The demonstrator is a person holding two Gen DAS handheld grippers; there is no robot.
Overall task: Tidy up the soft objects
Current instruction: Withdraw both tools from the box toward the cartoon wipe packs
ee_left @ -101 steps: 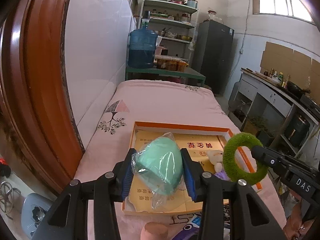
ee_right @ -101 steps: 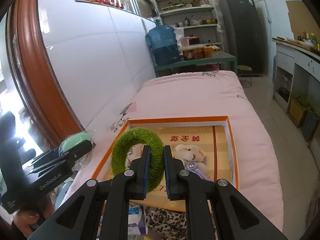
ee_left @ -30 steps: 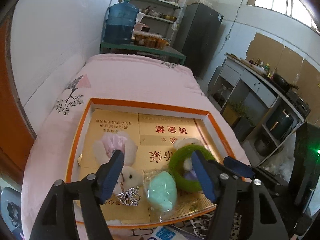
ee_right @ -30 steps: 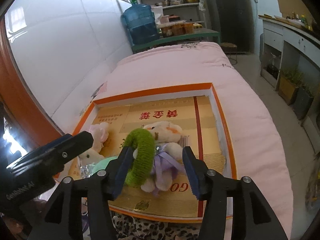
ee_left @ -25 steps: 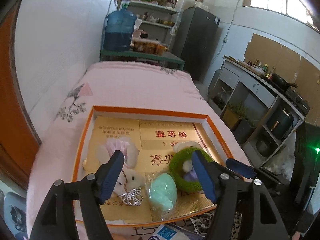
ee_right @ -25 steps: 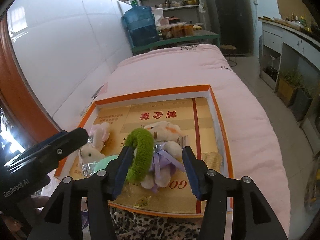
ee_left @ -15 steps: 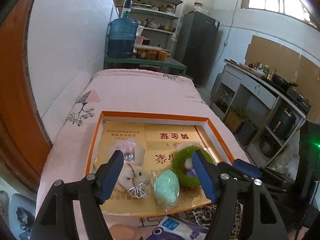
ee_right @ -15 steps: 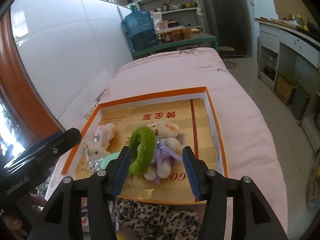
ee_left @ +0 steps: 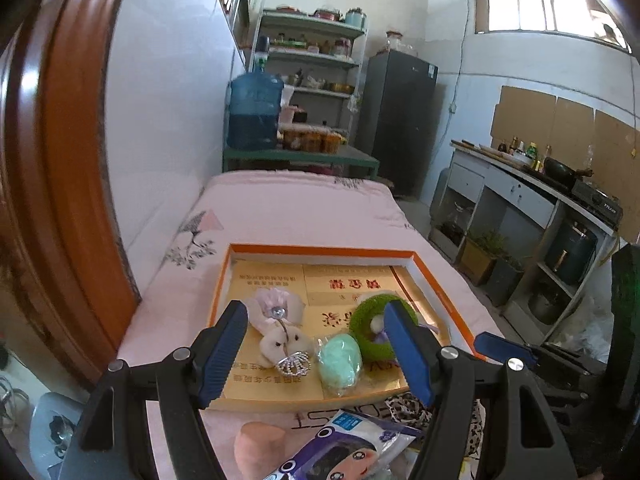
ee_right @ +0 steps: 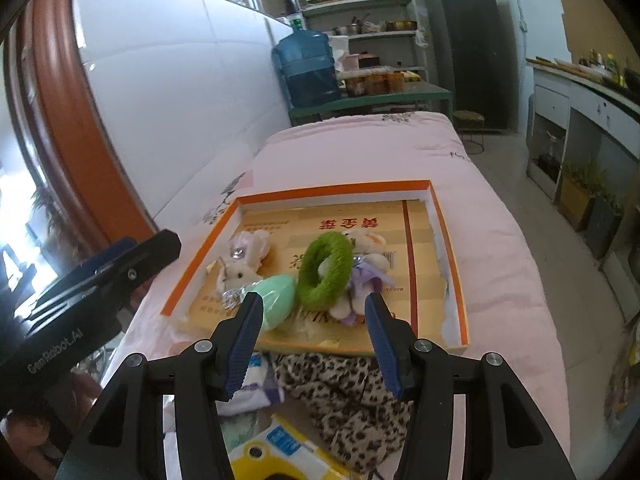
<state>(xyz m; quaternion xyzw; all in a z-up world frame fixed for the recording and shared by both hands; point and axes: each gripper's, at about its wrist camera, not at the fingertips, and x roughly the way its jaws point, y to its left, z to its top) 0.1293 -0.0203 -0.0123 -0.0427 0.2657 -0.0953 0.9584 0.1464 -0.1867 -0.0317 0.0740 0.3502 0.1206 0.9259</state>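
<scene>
A shallow orange-rimmed box (ee_left: pixel 436 280) (ee_right: pixel 448 240) is seen lying on a pink quilt (ee_left: pixel 296 208) (ee_right: pixel 360 148) that covers a long bed-like surface. Its gold floor bears red printed characters.

Four soft things are gathered in the half of the box towards its near edge. A pale pink plush rabbit (ee_left: pixel 280 328) (ee_right: pixel 240 264) with a silvery crown at its near end is placed closest to the left edge. Just beside it, against the near edge, a mint-green soft lump in clear wrapping (ee_left: pixel 340 362) (ee_right: pixel 278 294) is seen. A fuzzy green ring (ee_left: pixel 374 330) (ee_right: pixel 326 268) is propped against a white plush toy with a purple bow (ee_right: pixel 364 264), which is largely hidden behind the ring in the left wrist view. The ring touches the mint lump in the right wrist view.

The left gripper (ee_left: pixel 316 354) (ee_right: pixel 100 276) is held above the near edge of the box with its blue-padded jaws spread wide and nothing between the pads. The right gripper (ee_right: pixel 314 330) (ee_left: pixel 504 350) is likewise held over the near edge, its jaws released and empty; in the left wrist view only its blue tip and dark body are visible at the right.

Off the box, on the quilt by the near edge, a leopard-print cloth (ee_right: pixel 348 392) (ee_left: pixel 404 406), a white packet with a cartoon face (ee_left: pixel 344 448) and a yellow packet (ee_right: pixel 276 456) are found. A blue water jug (ee_left: pixel 254 110) (ee_right: pixel 308 68) is seen on a green table beyond the far end of the quilt.
</scene>
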